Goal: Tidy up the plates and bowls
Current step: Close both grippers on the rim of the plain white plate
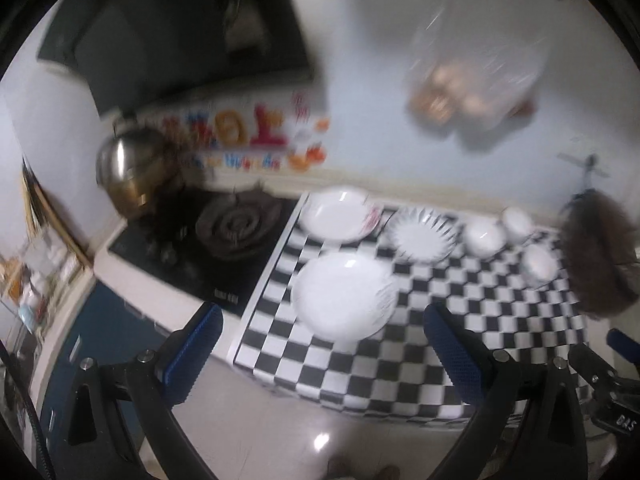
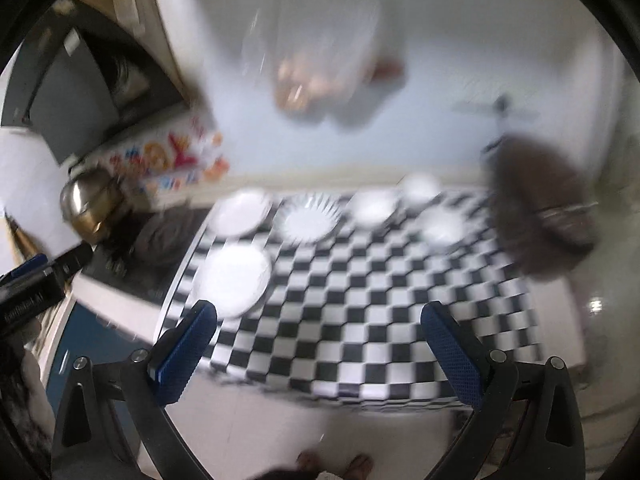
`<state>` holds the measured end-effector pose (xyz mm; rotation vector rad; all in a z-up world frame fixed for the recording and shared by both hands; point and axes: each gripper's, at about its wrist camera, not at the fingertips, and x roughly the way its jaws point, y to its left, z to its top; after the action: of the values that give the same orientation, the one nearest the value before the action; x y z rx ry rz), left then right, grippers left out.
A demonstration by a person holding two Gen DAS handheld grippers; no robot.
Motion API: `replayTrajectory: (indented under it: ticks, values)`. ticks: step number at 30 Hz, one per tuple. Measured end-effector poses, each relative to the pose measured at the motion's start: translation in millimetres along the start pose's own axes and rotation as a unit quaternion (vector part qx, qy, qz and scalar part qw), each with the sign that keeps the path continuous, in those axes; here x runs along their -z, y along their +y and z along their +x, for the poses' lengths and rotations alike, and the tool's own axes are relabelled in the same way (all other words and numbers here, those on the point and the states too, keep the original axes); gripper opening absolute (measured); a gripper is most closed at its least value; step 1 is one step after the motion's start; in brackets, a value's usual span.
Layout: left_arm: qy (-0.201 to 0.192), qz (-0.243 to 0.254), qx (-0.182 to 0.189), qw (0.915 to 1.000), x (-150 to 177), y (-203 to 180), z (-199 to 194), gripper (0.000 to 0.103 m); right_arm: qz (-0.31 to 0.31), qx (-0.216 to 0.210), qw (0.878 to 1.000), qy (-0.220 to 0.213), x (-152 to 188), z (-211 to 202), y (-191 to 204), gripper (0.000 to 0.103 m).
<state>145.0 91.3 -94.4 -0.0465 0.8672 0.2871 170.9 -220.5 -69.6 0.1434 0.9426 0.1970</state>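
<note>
On a black-and-white checkered counter (image 1: 440, 336) (image 2: 360, 320) lie three white plates: a large near one (image 1: 344, 294) (image 2: 234, 278), a far-left one (image 1: 338, 214) (image 2: 240, 212), and a ribbed one (image 1: 424, 234) (image 2: 310, 220). Three small white bowls stand to their right (image 1: 484, 236) (image 1: 518, 220) (image 1: 540, 262) (image 2: 374, 206) (image 2: 420, 186) (image 2: 444, 226). My left gripper (image 1: 324, 328) is open and empty, held off the counter's near edge. My right gripper (image 2: 320, 320) is open and empty too. Both views are blurred.
A gas stove (image 1: 228, 228) with a steel kettle (image 1: 128, 168) (image 2: 90, 204) sits left of the counter. A brown feather duster (image 1: 596, 252) (image 2: 536, 208) hangs at the right. A clear bag (image 1: 472, 76) hangs on the wall above.
</note>
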Motion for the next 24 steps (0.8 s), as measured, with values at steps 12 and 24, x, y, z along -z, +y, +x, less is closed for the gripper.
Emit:
replayTrajectory:
  ticks: [12,24]
  values:
    - [0.21,0.022,0.057,0.9758,-17,45,261,0.085,0.034,-0.076,0.981,0.178,-33,278,44,0.086]
    - [0.33,0.063,0.119,0.9344,-11,43,399,0.053,0.092,-0.077,0.945,0.303,-31,436,66,0.064]
